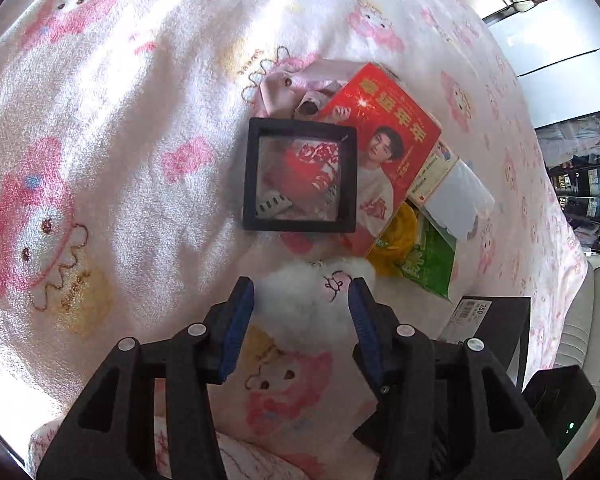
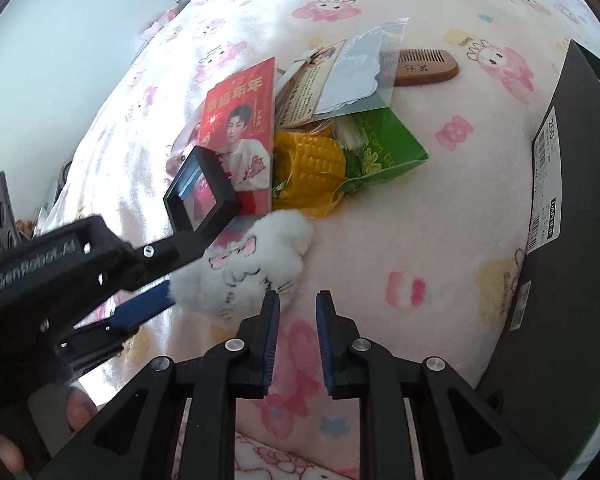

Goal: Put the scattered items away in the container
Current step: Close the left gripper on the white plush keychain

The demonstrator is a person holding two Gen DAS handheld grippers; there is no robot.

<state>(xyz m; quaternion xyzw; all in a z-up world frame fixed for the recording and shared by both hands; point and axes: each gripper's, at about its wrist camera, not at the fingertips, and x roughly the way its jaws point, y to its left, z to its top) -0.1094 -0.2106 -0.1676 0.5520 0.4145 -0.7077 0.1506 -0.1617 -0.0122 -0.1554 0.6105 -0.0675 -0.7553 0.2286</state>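
A white plush toy (image 1: 312,296) is bracketed by the 2 blue-padded fingers of the left gripper (image 1: 302,292) on a pink cartoon-print blanket (image 1: 120,120). The pads are seen against the toy's fluffy sides, but whether a firm clamp has been made cannot be told from either view. The right gripper (image 2: 297,300) is held nearby with its jaws parted and nothing between them, just right of the toy.

The step in hand is judged to be the pickup of the plush toy, the nearest piece of the clutter. Just beyond it, a black framed display box (image 1: 300,176) is leaned on a red printed card (image 1: 384,140), with a yellow corn-shaped item (image 2: 312,164), a green packet (image 2: 384,148), a clear plastic sleeve (image 2: 364,68) and a wooden comb (image 2: 426,66) lying farther off. The dark box (image 2: 560,200) bearing a white label, taken to be the container, is stood at the right edge, well apart from the pile.

A secure squeeze on the soft fur is called for next, then a lift clear of the blanket and a carry rightward over the box rim. The other 6 items are left to be gathered.
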